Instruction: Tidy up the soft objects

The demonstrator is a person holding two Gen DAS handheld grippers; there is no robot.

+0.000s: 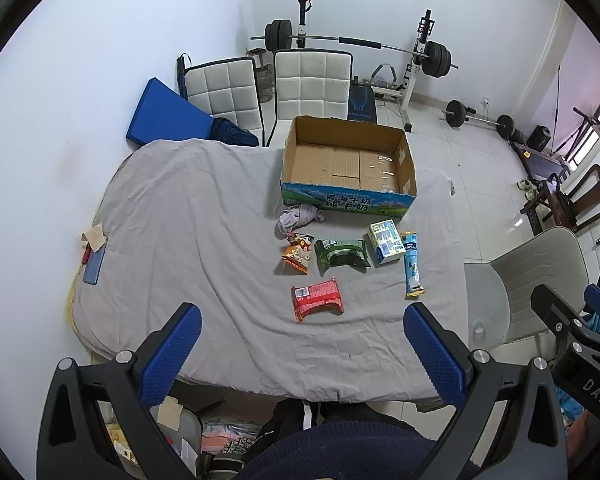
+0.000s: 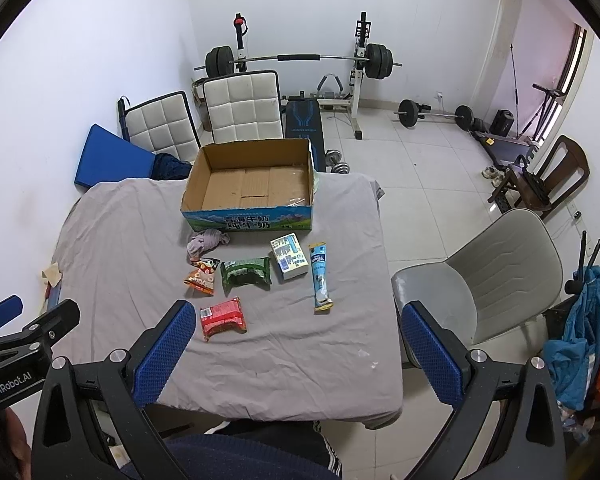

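An open, empty cardboard box (image 1: 407,168) (image 2: 192,190) stands at the table's far side. In front of it lie a crumpled pale cloth (image 1: 298,218) (image 2: 206,242), an orange snack bag (image 1: 299,254) (image 2: 202,275), a green packet (image 1: 342,256) (image 2: 246,273), a white-blue carton (image 1: 386,242) (image 2: 289,256), a long light-blue tube pack (image 1: 413,266) (image 2: 320,278) and a red packet (image 1: 317,299) (image 2: 223,318). My left gripper (image 1: 303,354) is open and empty, held above the near table edge. My right gripper (image 2: 296,350) is open and empty, held above the near right corner.
A grey cloth covers the table (image 1: 180,220) (image 2: 120,240). A phone (image 1: 94,264) lies at its left edge. A grey chair (image 2: 480,280) stands to the right, two white chairs (image 2: 240,108) and a barbell rack (image 2: 300,58) behind.
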